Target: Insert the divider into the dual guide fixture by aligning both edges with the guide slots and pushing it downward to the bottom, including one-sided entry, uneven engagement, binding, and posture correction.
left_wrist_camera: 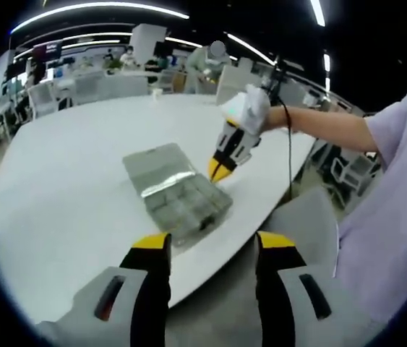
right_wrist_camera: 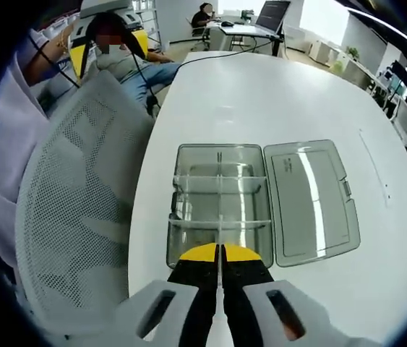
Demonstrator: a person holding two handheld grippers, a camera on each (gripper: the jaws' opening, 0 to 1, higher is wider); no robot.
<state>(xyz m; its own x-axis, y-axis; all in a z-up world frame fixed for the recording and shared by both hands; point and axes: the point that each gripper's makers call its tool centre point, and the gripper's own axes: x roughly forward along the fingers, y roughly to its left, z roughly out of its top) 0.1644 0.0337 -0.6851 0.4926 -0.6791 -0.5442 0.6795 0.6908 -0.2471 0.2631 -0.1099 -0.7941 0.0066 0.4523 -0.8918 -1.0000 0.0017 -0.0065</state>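
A thin clear divider [right_wrist_camera: 219,238] is pinched edge-on between the closed jaws of the right gripper [right_wrist_camera: 220,253], just above the near wall of the open compartment box [right_wrist_camera: 217,202] on the white table [right_wrist_camera: 275,94]. The left gripper [left_wrist_camera: 210,242] is held open and empty, well back. Binding is likely if only one edge enters its slot. Open tabletop surrounds the box; a mesh chair [right_wrist_camera: 80,202] crowds one side.

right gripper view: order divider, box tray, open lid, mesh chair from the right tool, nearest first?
From the right tool:
1. divider, pinched between its jaws.
2. box tray, directly ahead.
3. open lid, lying flat on the tray's right.
4. mesh chair, off the table, far left.
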